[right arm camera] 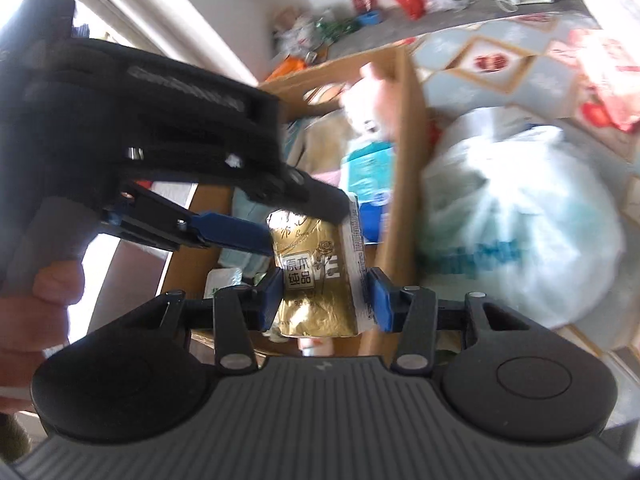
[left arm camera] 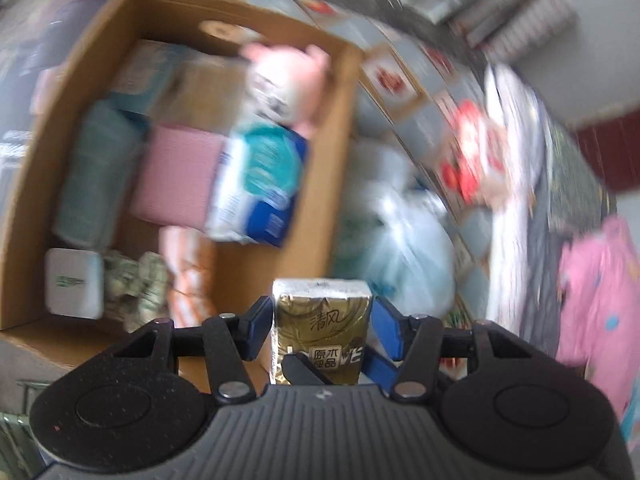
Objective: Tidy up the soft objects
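Note:
A gold foil tissue pack point(left arm camera: 322, 300) hangs over the near edge of an open cardboard box point(left arm camera: 332, 152), and both grippers hold it. In the left wrist view my left gripper point(left arm camera: 323, 314) has its blue pads against the pack's two sides. My right gripper point(left arm camera: 342, 364) clamps the pack lower down. In the right wrist view my right gripper point(right arm camera: 324, 286) is shut on the middle of the pack point(right arm camera: 316, 312). My left gripper point(right arm camera: 306, 224) reaches in from the left and grips its top end. The box point(right arm camera: 400, 184) lies beyond.
The box holds several soft things: a pink plush point(left arm camera: 292, 80), a blue-and-white pack point(left arm camera: 260, 184), a pink cloth point(left arm camera: 176, 176), a teal towel point(left arm camera: 96, 176) and a white pack point(left arm camera: 74, 282). A pale plastic bag point(right arm camera: 520, 220) lies right of the box. A pink garment point(left arm camera: 600, 320) lies far right. A hand point(right arm camera: 52, 280) holds the left gripper.

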